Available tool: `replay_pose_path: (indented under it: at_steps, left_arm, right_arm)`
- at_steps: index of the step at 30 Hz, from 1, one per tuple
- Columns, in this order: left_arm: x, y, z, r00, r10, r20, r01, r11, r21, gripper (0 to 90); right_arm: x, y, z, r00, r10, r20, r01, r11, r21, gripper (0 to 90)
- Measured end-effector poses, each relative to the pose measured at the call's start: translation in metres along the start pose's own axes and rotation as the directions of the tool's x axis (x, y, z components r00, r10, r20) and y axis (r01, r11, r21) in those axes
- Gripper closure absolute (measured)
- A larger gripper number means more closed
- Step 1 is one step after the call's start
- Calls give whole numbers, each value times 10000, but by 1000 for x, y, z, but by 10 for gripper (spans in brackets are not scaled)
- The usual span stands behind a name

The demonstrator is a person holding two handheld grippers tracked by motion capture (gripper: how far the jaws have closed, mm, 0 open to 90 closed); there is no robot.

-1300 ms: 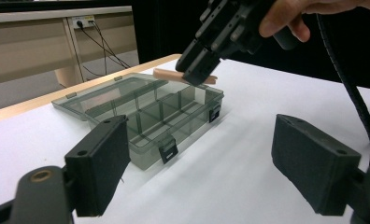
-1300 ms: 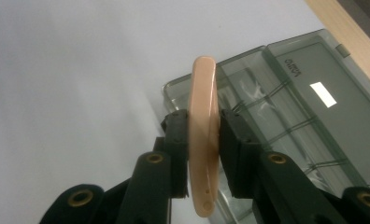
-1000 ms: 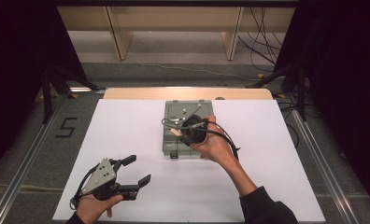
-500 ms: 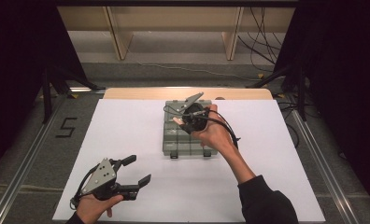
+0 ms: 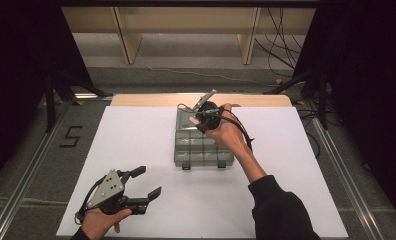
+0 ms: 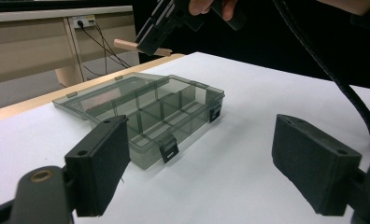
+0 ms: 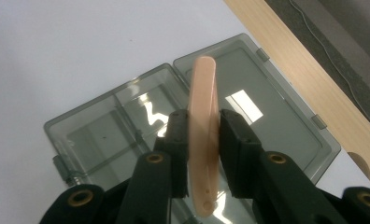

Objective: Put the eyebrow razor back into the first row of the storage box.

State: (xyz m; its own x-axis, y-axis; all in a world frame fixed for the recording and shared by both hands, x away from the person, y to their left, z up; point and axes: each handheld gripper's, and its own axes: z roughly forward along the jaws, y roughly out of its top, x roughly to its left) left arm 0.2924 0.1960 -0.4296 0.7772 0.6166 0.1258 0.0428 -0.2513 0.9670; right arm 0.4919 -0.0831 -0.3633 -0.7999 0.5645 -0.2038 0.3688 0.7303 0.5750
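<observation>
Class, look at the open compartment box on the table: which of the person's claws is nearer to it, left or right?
Right. The right claw, shut on a flat wooden piece, hangs just above the compartment box. The left claw stands open nearer the person, apart from the box.

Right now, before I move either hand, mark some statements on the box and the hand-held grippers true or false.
1. The right hand-held gripper is shut on a pale flat stick. True.
2. The compartment box has its lid closed. False: the lid lies open flat.
3. The left hand-held gripper stands open, holding nothing. True.
4. The stick already lies in a compartment. False: it is held above the box.
</observation>
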Motion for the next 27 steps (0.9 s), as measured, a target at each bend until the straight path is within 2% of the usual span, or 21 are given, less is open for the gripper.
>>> replay_pose_path:
  at_steps: [1, 3, 4, 5, 6, 7, 9, 10, 11, 12, 13, 14, 15, 16, 20, 22, 23, 24, 25, 26, 27]
  left_arm:
    - [-4, -1, 0, 9987, -512, 16, 513, 9987, -28, 191]
    - [-3, -1, 0, 9987, -511, 15, 511, 9987, -26, 191]
    - [-2, -1, 0, 9996, -280, 16, 280, 9996, -17, 191]
    - [-4, -1, 0, 9983, -576, 8, 576, 9983, -19, 191]
    - [-3, -1, 0, 9991, -414, 17, 414, 9991, -22, 191]
    - [-4, -1, 0, 9984, -564, 9, 564, 9984, -13, 191]
    - [-3, -1, 0, 9991, -428, 16, 428, 9991, -24, 191]
    - [4, 1, -1, 9982, 497, -350, -498, 9988, -7, 191]
    - [-4, -1, 0, 9984, -558, 15, 558, 9984, -37, 191]
    - [4, 1, -1, 9981, 508, -350, -510, 9987, -22, 191]
    - [-5, -1, 0, 9970, -772, 12, 772, 9970, -46, 191]
    - [4, 1, -1, 9981, 503, -346, -504, 9987, -23, 191]
    - [4, 1, -1, 9981, 503, -346, -504, 9987, -23, 191]
    - [-5, -1, 0, 9973, -738, 18, 739, 9973, -44, 191]
    - [-5, -1, 0, 9973, -740, 20, 740, 9972, -48, 191]
    - [-5, -1, 0, 9972, -748, 22, 748, 9972, -42, 191]
    - [-7, -2, 0, 9952, -974, 30, 974, 9952, -38, 191]
    - [0, 0, 0, 10000, -17, 16, 17, 10000, 2, 191]
    - [0, 0, 0, 10000, -17, 16, 17, 10000, 2, 191]
    - [-2, 0, 0, 9996, -272, 32, 272, 9996, -17, 191]
    - [0, 0, 0, 10000, 15, 14, -15, 10000, 15, 191]
  right_arm:
    - [-2, 0, 2, 10000, -20, 32, 20, 10000, -2, 741]
    - [-5, 2, 4, 10000, 47, 61, -47, 10000, -7, 741]
    - [-5, 2, 4, 10000, 47, 61, -47, 10000, -7, 741]
    - [-8, 3, 6, 9999, 48, 166, -49, 10000, 51, 741]
    - [-8, 3, 6, 9999, 48, 166, -49, 10000, 51, 741]
    - [-10, 5, 7, 9998, 63, 191, -65, 9999, 105, 741]
    - [-11, 7, 8, 9997, 52, 235, -56, 9998, 191, 741]
    - [-12, 7, 10, 9995, 27, 318, -35, 9997, 223, 741]
    - [-13, 8, 11, 9995, 102, 297, -108, 9997, 200, 741]
    - [-14, 8, 12, 9994, 105, 315, -112, 9997, 224, 741]
    - [-15, 8, 13, 9994, 146, 322, -155, 9995, 271, 741]
    - [-16, 7, 14, 9992, 95, 394, -108, 9994, 320, 741]
    - [-16, 7, 14, 9992, 95, 394, -108, 9994, 320, 741]
    - [-19, 5, 17, 9990, 155, 425, -172, 9990, 405, 741]
    - [-23, 4, 19, 9982, 333, 505, -354, 9985, 418, 741]
    - [-27, 1, 20, 9979, 247, 597, -280, 9981, 553, 741]
    - [-28, 0, 20, 9975, 294, 649, -334, 9975, 617, 741]
    - [-29, 0, 21, 9972, 341, 664, -383, 9973, 631, 741]
    - [-31, -1, 21, 9969, 395, 685, -435, 9974, 580, 741]
    - [-33, -2, 22, 9966, 467, 685, -508, 9969, 599, 741]
    - [-34, -2, 23, 9963, 495, 699, -539, 9966, 620, 741]
